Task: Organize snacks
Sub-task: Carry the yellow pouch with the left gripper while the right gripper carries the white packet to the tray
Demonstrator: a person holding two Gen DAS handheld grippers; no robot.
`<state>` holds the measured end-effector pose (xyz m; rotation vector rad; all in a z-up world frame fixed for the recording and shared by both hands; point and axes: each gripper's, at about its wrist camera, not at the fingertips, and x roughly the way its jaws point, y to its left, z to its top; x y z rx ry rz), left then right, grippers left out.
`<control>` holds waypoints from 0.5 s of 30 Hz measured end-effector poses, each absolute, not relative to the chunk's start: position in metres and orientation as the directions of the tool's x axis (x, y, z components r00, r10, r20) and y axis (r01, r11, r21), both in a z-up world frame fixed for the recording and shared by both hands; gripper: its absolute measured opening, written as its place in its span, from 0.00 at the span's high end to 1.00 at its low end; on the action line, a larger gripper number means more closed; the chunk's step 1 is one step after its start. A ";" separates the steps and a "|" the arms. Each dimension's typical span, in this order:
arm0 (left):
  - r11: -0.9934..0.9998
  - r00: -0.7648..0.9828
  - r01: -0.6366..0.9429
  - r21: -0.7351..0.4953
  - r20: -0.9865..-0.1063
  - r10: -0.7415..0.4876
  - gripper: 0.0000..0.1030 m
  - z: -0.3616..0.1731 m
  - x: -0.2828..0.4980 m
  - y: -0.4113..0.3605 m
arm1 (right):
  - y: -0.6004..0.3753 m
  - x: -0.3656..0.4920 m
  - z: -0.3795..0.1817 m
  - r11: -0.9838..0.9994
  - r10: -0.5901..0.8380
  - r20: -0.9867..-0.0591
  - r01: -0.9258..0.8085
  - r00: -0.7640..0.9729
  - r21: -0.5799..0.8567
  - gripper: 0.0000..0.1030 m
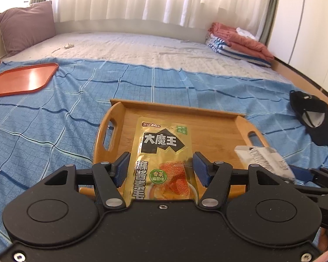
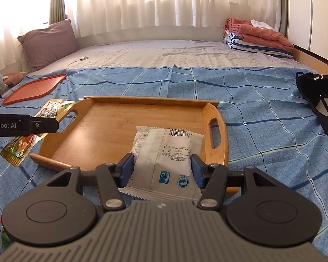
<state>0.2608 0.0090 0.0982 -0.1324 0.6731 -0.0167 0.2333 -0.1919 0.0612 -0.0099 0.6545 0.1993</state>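
My left gripper is shut on a yellow snack packet with black Chinese lettering, held over the wooden tray. In the right wrist view that same yellow snack packet hangs at the tray's left end under the left gripper's black arm. My right gripper is shut on a white snack packet with a barcode, above the near right part of the wooden tray. The white snack packet shows at the right in the left wrist view.
The tray lies on a blue checked sheet over a bed. An orange plastic tray sits at the far left. A black cap lies at the right. A purple pillow and folded blankets rest at the back.
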 end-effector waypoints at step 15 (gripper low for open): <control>0.996 0.723 -0.071 -0.052 -0.691 0.015 0.42 0.058 0.330 0.001 | -0.185 0.289 0.030 0.983 0.152 -0.695 -0.178 0.703 0.035 0.43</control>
